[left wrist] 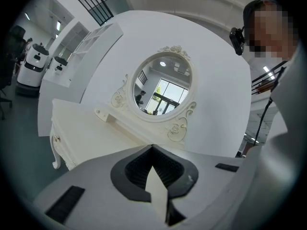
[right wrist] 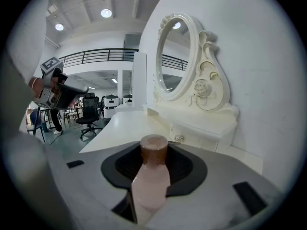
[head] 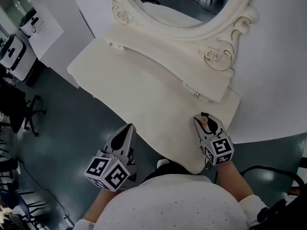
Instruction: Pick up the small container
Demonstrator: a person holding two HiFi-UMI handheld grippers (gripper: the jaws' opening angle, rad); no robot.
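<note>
The small container is a pale pink bottle with a brown cap. My right gripper is shut on it just above the right front corner of the white vanity table. In the right gripper view the container stands upright between the dark pads, cap pointing away, with my right gripper closed round its body. My left gripper hangs over the floor just left of the table's front edge. In its own view my left gripper shows its jaws together with nothing in them.
An oval mirror in a carved frame rises at the table's back, against a curved white wall. A small drawer with a knob sits below the mirror. Office chairs and white machines stand at the left. A cable lies on the floor at the right.
</note>
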